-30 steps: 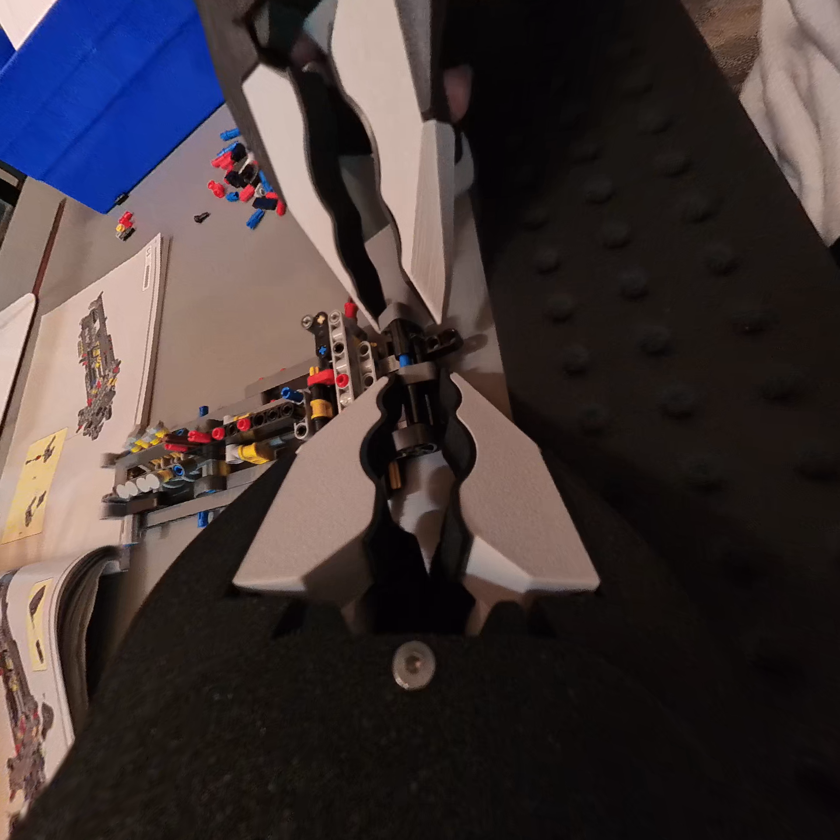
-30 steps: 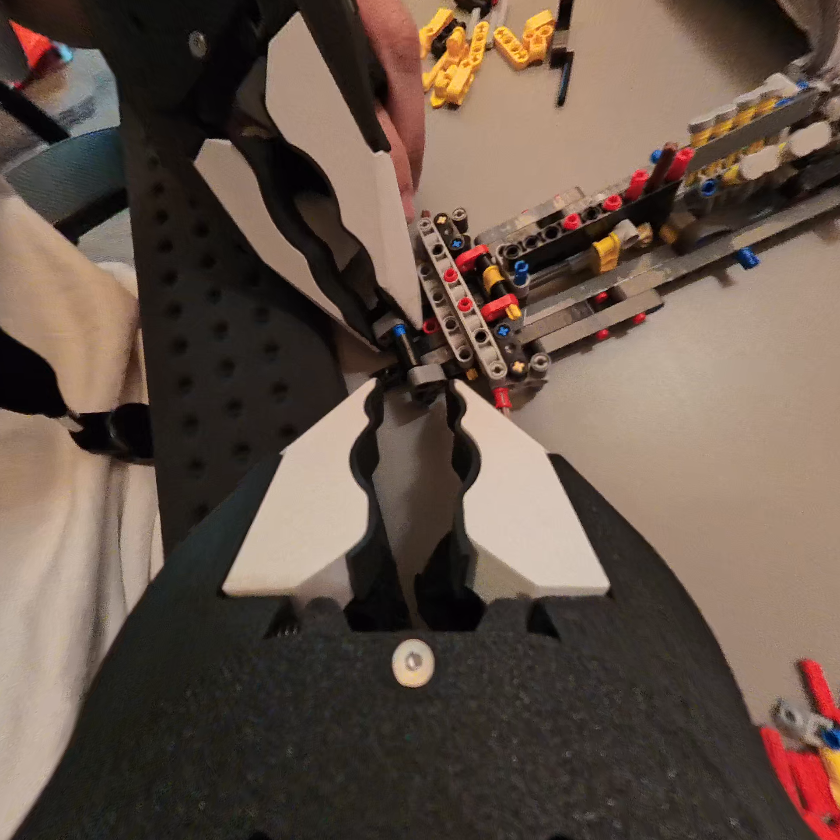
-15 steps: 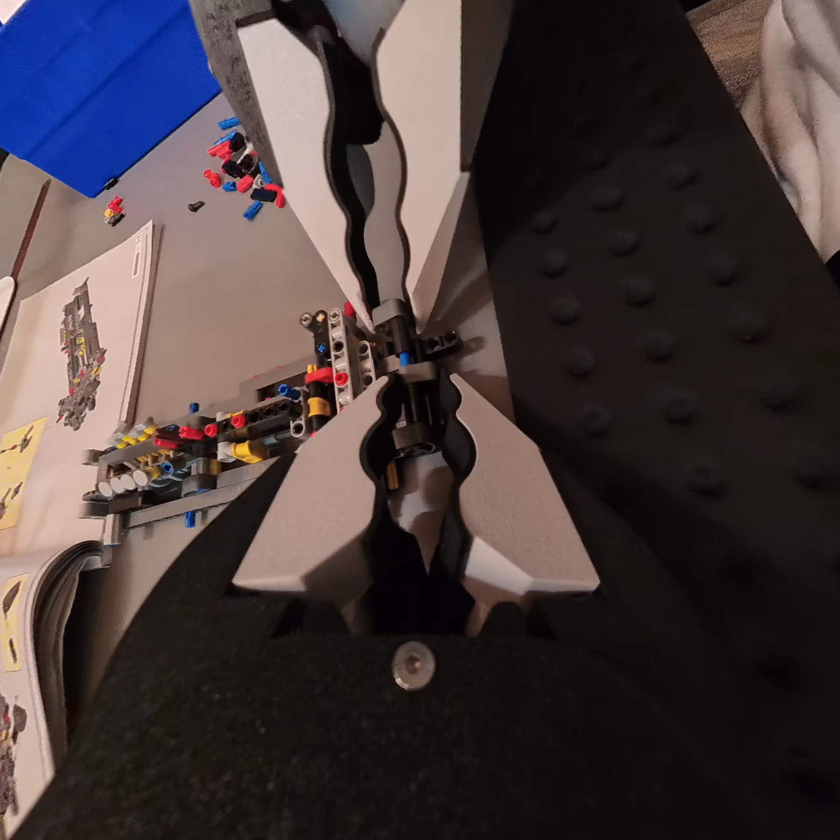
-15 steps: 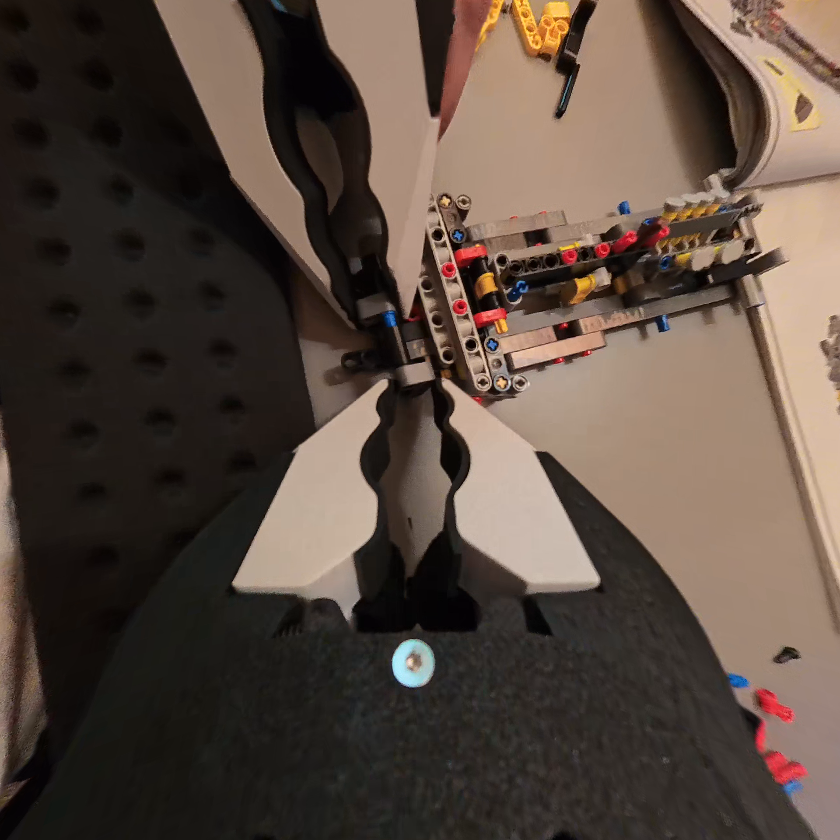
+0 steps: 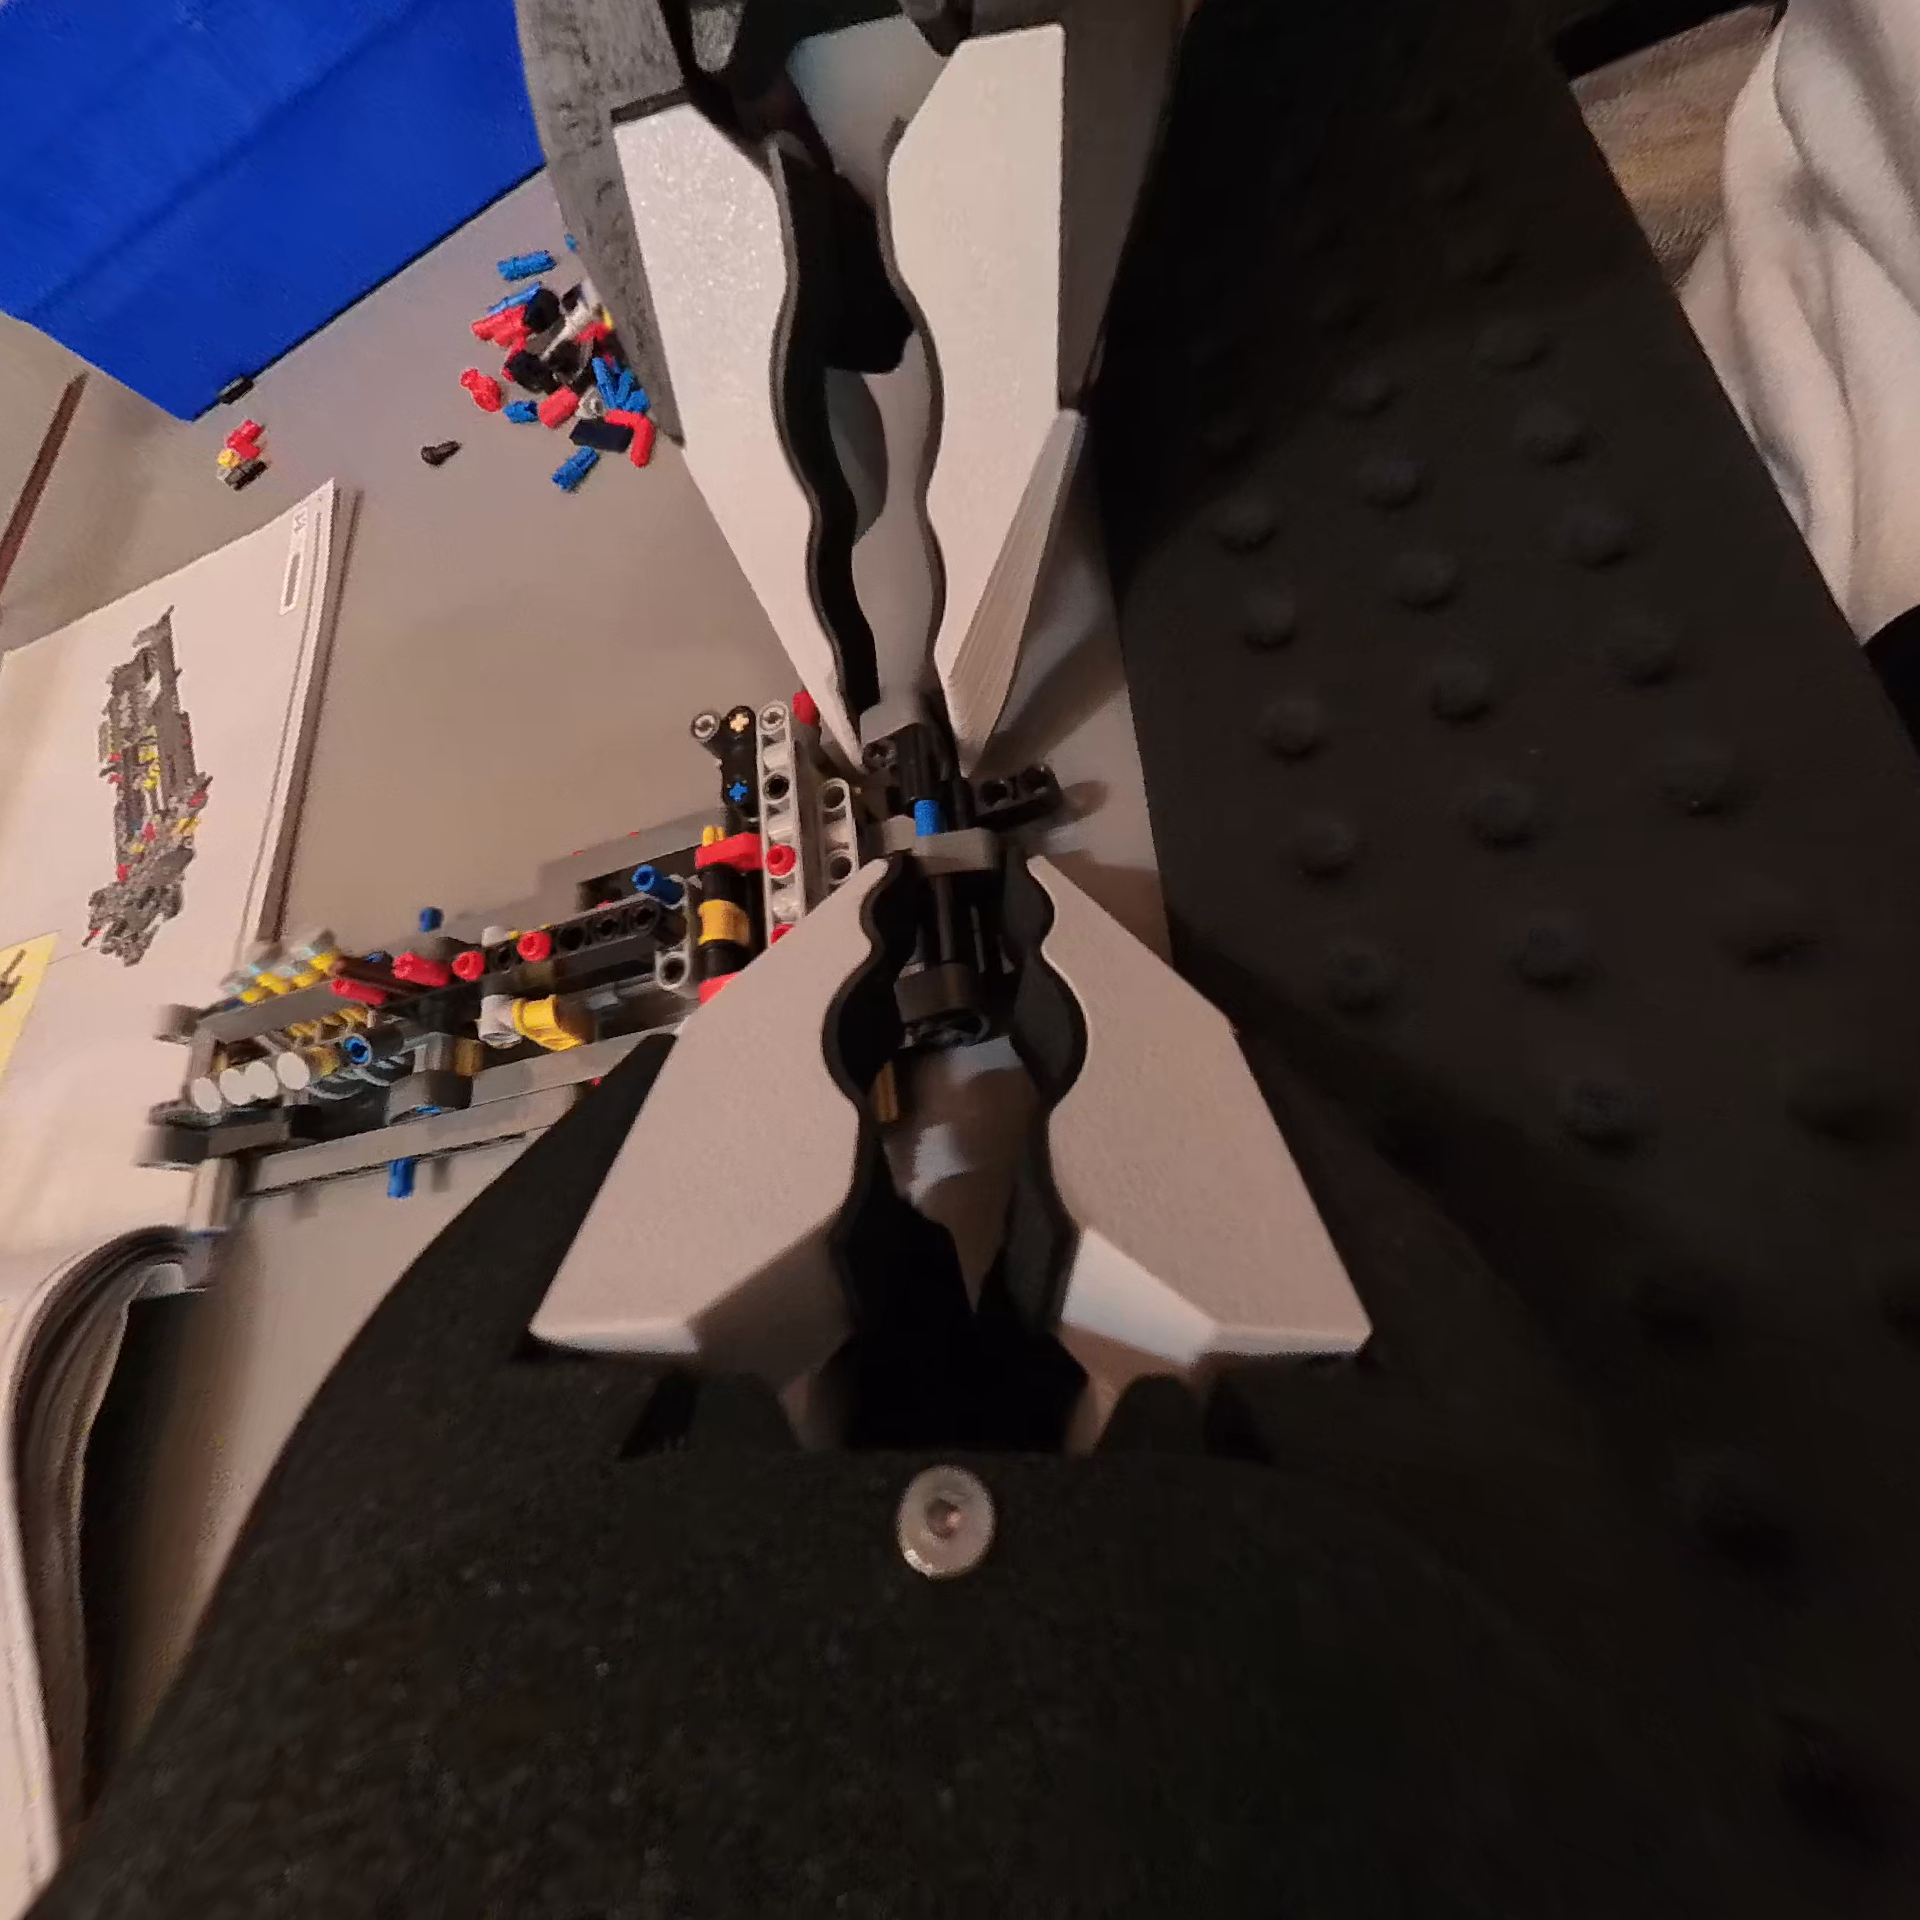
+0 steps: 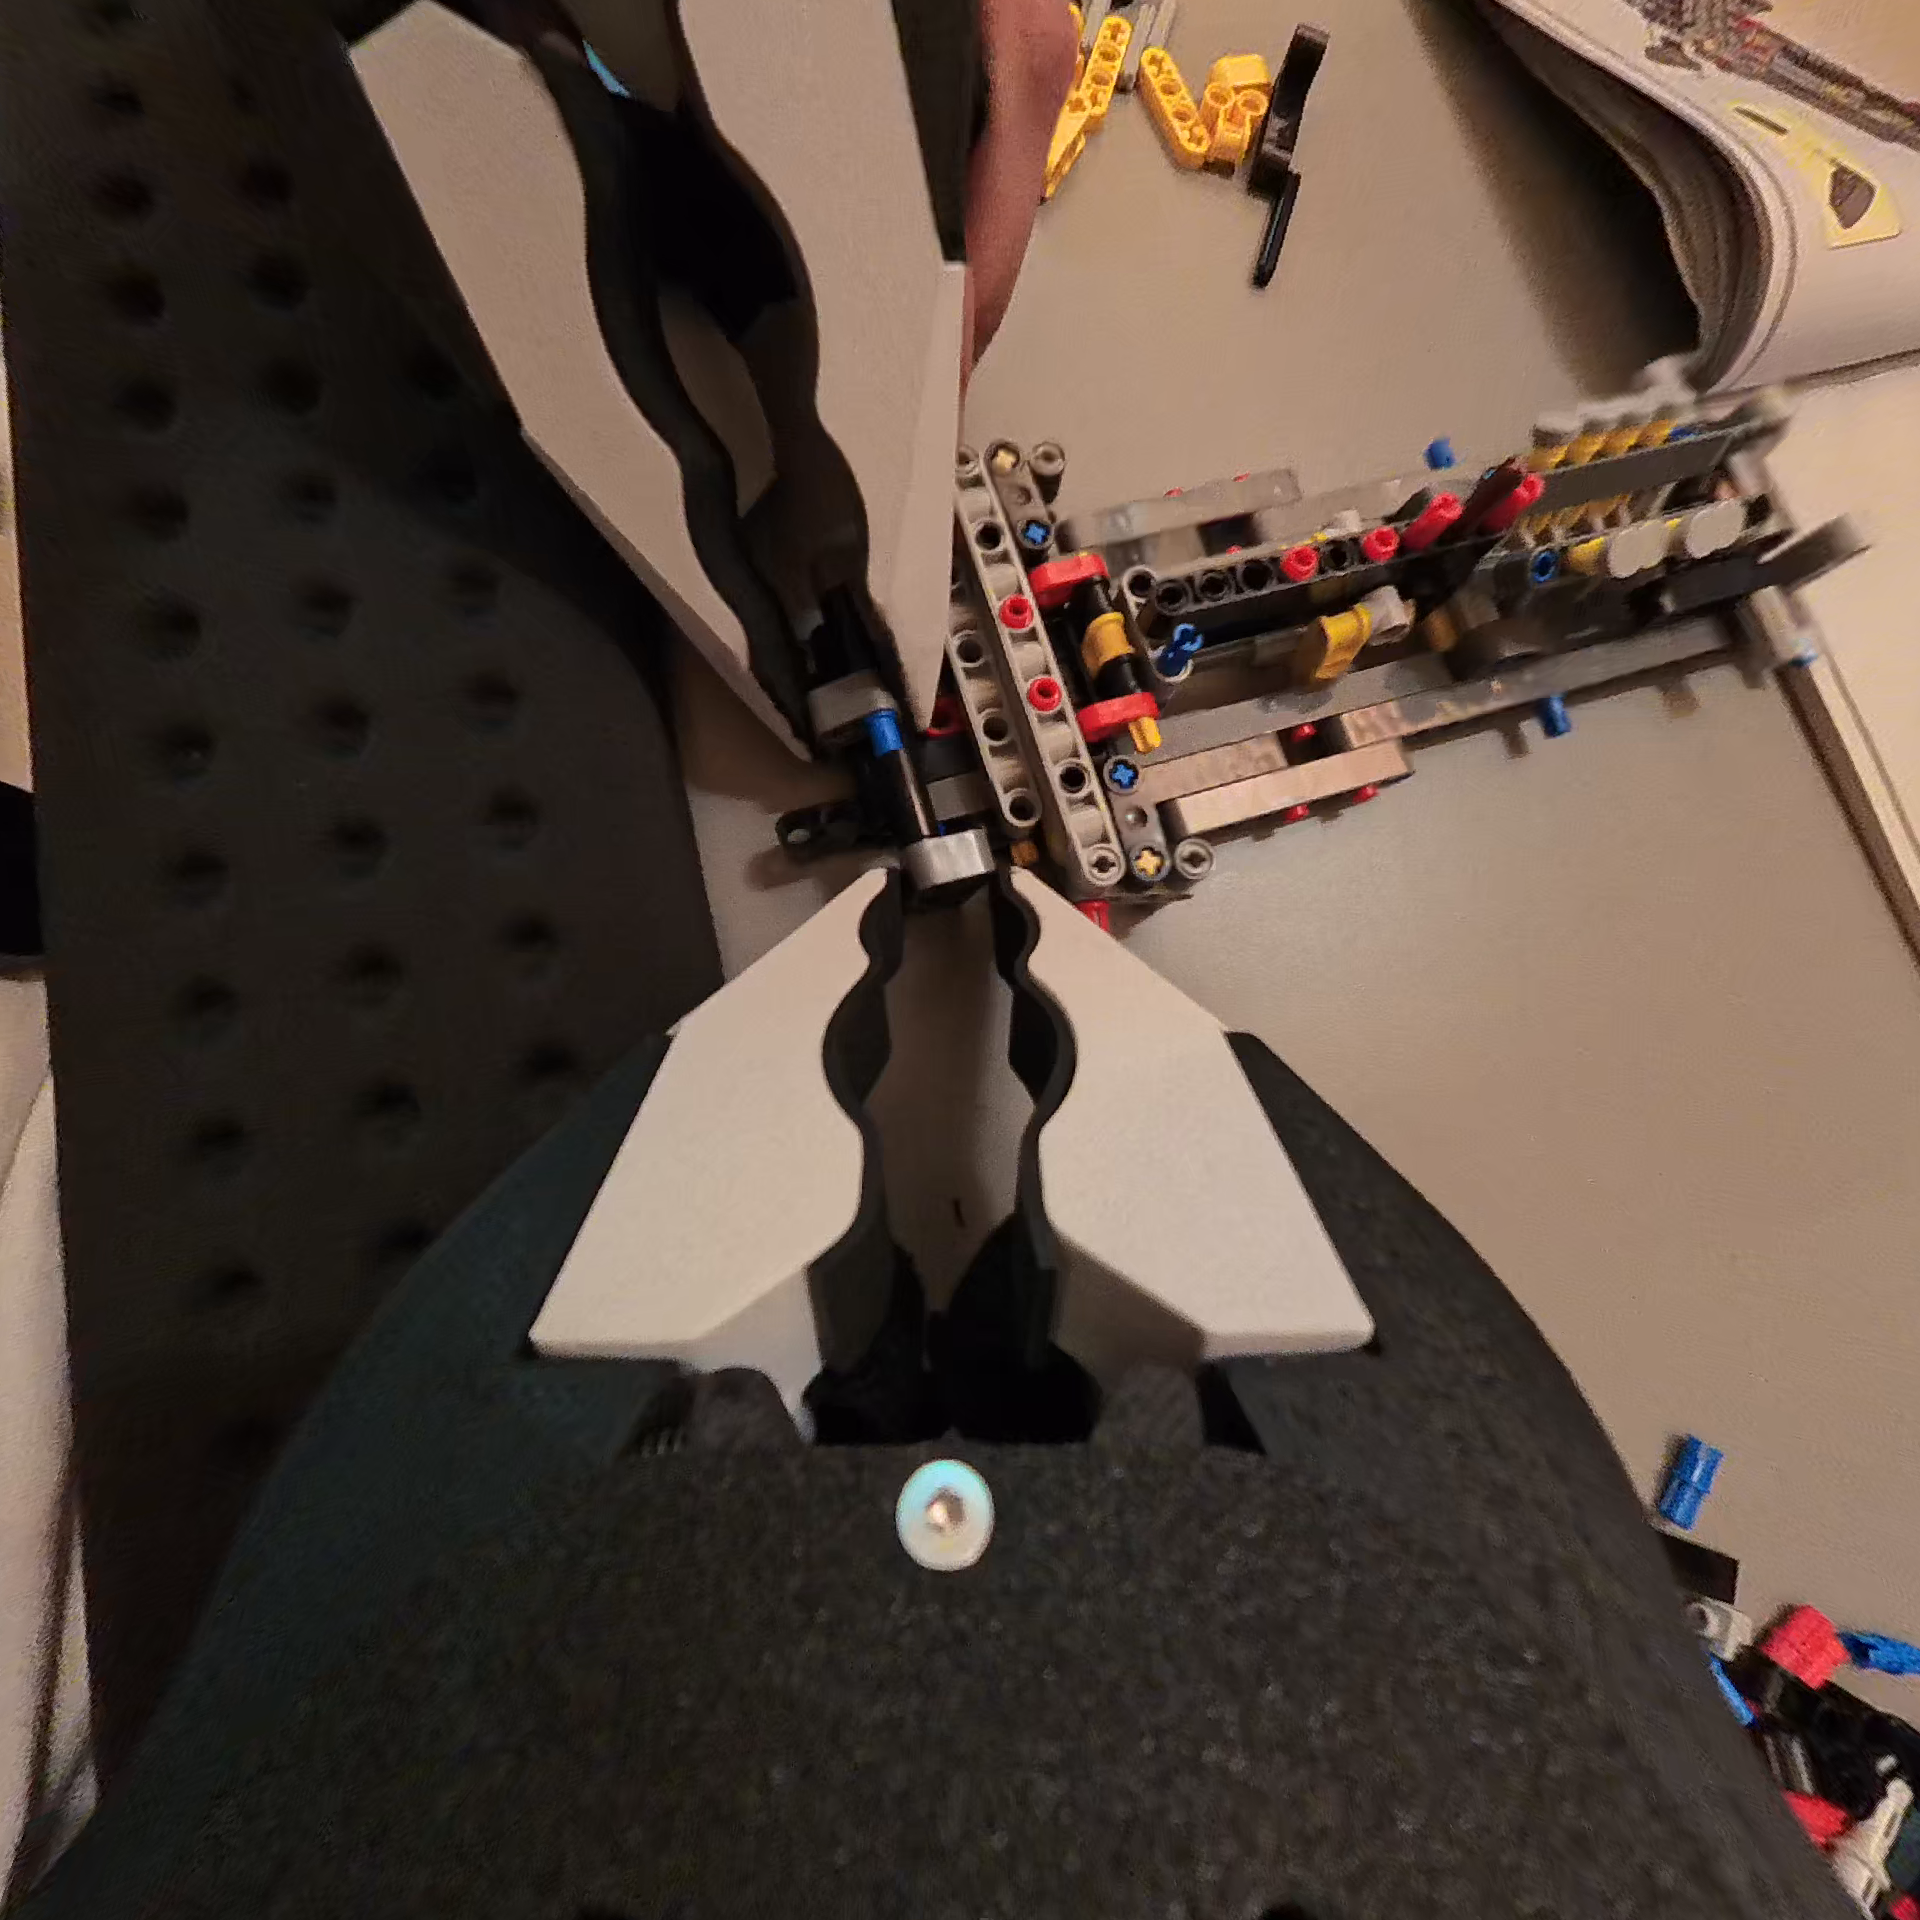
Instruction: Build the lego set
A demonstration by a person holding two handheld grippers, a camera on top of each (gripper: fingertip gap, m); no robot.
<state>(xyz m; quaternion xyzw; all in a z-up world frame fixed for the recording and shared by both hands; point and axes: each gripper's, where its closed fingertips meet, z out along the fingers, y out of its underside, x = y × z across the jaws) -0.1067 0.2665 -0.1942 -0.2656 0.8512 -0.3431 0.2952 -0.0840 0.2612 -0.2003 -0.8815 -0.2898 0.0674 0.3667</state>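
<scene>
The long grey, black, red and yellow lego model [image 5: 468, 997] lies on the beige table [image 5: 468, 665]; it also shows in the right wrist view [image 6: 1351, 623]. A black axle piece [image 5: 940, 935] with grey collars sticks out of its near end. My left gripper [image 5: 958, 875] is shut on this axle piece, which runs back between its fingers. My right gripper [image 6: 948, 885] faces it from the opposite side, shut on the grey collar [image 6: 940, 857] at the axle's other end. The two grippers meet tip to tip; each shows at the top of the other's view.
A blue box [image 5: 208, 156] and a pile of red, blue and black pins [image 5: 561, 384] lie beyond the model. An instruction sheet [image 5: 177, 727] and an open booklet [image 6: 1766, 187] flank it. Yellow beams [image 6: 1174, 83], a lone blue pin [image 6: 1688, 1481] and another small pile [image 6: 1829, 1714] lie nearby. My two grippers' fingertips are within a few centimetres of each other. My right gripper's tips are some 15 cm from the lone blue pin [image 6: 1688, 1481]. My left wrist view [image 5: 574, 462] looks at it from another angle.
My right gripper has swung round from the side to face the left gripper head-on. Both have kept their hold on the axle piece. The model has stayed on the table.
</scene>
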